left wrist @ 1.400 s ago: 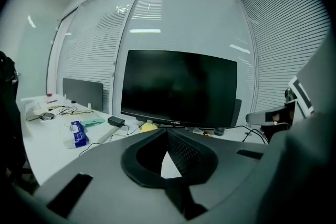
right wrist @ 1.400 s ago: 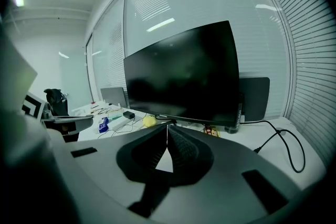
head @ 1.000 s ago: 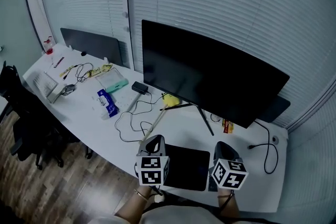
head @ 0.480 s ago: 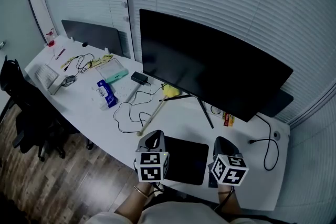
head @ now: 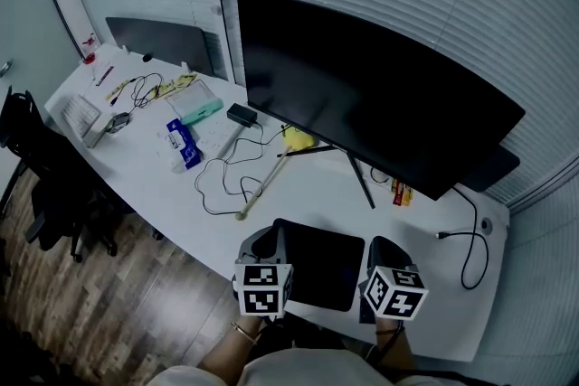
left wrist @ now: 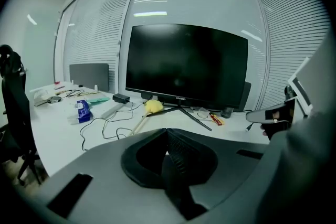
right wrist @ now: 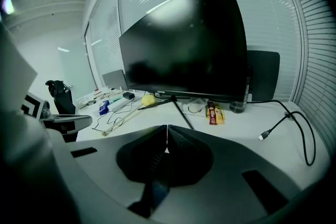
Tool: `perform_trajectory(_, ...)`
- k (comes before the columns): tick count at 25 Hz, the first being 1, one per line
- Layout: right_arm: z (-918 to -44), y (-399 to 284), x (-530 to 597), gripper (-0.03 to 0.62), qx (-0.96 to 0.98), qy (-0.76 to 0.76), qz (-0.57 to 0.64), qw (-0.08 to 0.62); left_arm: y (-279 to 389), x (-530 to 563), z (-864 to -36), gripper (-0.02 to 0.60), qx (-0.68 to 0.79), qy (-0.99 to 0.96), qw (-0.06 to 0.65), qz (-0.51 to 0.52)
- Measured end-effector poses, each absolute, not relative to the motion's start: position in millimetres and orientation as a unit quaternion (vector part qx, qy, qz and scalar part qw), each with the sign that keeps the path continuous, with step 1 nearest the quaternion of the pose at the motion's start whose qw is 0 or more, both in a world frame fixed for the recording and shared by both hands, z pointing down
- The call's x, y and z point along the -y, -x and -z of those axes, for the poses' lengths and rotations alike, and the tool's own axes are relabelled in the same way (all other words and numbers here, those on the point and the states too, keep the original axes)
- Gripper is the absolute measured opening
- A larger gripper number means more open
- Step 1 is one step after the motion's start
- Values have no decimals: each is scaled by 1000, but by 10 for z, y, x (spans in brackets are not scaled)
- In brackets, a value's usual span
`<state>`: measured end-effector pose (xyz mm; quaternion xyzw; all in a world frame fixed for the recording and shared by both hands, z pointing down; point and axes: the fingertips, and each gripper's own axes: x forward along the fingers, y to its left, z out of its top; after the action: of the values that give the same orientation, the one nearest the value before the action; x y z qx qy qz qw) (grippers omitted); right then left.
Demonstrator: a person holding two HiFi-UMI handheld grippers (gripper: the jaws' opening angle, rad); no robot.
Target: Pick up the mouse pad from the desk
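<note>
Both tools have come down a little toward the worktop [head: 312,194], and the head has leaned in, so the big black screen [head: 362,104] now fills more of the head view.

The mouse pad [head: 323,265] is black. It lies flat on the worktop, close to the front edge and in front of the screen. It sits between the two tools. From above, the left tool [left wrist: 167,131] is at the pad's left side and the right tool [right wrist: 167,126] is at its right side. I cannot tell if either one touches the pad.

The left tool is closed, with its two tips pressed together. No pad shows between them in its own view. The right tool is closed too, tip against tip, and nothing shows between its tips.

Past the pad, the screen's thin stand legs [head: 348,169] spread out on the worktop. A yellow duster [head: 295,138] on a long pale stick lies by the stand. A thin black wire [head: 224,181] loops next to the stick. Farther left are a blue pack [head: 184,145] and a light green box [head: 199,109]. A small red and yellow packet [head: 399,192] lies under the right part of the screen. Another black wire [head: 472,247] curls near the right end. A dark chair [head: 45,185] stands on the wood floor by the left end.
</note>
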<state>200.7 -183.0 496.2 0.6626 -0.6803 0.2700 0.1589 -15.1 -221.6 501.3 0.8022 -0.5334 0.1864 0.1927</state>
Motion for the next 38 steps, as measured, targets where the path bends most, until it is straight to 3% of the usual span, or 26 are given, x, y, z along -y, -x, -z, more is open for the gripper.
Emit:
perform_trajectory(14,-5729,-1969,1480,34,658,-640,-340,206,293,1910,-5697,17,536,-772,244,-238)
perform_trajectory(38,-6070,-1935,1579,38,656,-621,-349,250,321,1958,-5864,17,539,-763,251,-253)
